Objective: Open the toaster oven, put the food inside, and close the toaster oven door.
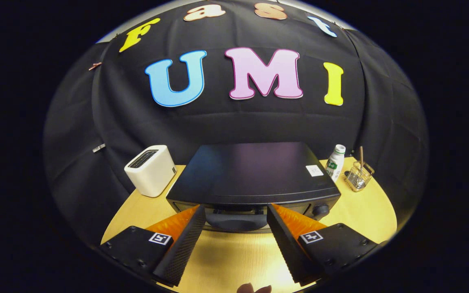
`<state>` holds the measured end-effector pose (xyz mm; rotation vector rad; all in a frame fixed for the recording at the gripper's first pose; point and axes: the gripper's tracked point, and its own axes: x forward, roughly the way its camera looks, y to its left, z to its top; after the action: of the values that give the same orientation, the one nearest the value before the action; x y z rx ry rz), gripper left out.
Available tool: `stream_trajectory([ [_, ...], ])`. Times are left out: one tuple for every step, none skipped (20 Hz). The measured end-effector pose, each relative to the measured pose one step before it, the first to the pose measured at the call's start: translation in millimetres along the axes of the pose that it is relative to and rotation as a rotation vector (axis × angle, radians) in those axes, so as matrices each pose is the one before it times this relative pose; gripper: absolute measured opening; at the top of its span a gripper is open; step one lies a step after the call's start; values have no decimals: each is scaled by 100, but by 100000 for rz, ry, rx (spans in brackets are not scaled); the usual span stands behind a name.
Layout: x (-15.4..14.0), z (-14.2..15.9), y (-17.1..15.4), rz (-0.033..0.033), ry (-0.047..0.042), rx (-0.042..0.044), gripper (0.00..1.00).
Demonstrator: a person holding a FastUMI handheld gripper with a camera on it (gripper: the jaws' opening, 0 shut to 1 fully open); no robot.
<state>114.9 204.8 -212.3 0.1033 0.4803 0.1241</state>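
A black toaster oven [255,173] stands on the wooden table [234,260], seen from above and in front. Its flat top faces me and its front, with a dark door and a round knob [321,210] at the right, shows just under the top edge. My gripper [235,213] is open, its two fingers spread wide with nothing between them. The fingertips reach almost to the oven's front, one at each side of the door. I cannot tell whether the door is ajar.
A white pop-up toaster [151,170] sits left of the oven. To the oven's right stand a small white bottle with a green label [335,163] and a wire holder with a stick in it [359,175]. A fingertip [253,288] shows behind the fingers.
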Motion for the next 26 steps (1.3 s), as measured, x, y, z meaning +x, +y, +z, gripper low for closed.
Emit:
stream_trajectory([
  [863,-403,21,-850,1203,663,98],
  [878,-373,-15,-730,1338,345,98],
  [648,-365,15,-686,1479,131,98],
  [474,-106,-75,-1008,787,-12,99],
  [382,451,44,-747,-2218,-461,99],
  [156,-480,-44,-1149,2338,101,99],
  [-162,120,-302,-2346,-1139,-1077,99],
  [168,-286,-77,-1908,85,-2315,98],
  [-133,193,123,-808,-1124,-2372,96],
  [87,30,233,-218,-267,322,98],
  [-6,-436,161,-237,1993,1319,99],
  [-575,-69,95,-315,-394,-154,99],
  [72,-276,31,-115,-155,-501,100],
  [-474,-279,-35,-7,-68,-490,99],
  [-390,-413,-12,49,-351,-265,100],
  [-629,-531,3,-4,-104,2,100],
  [-479,-486,72,-108,-323,310,100],
  [-509,-645,-48,-151,269,288,100],
  [-452,-582,-9,-180,-94,18,100],
  [-444,-765,-26,-52,716,-125,100],
  [-391,-656,41,-73,192,-15,100],
  [-335,-697,-33,-16,680,-35,100],
  [-403,-681,26,-25,548,-166,100],
  [-141,-652,-46,-28,976,-157,100],
  [-369,-834,41,-20,1410,73,100],
  [-165,-804,12,-29,1760,274,100],
])
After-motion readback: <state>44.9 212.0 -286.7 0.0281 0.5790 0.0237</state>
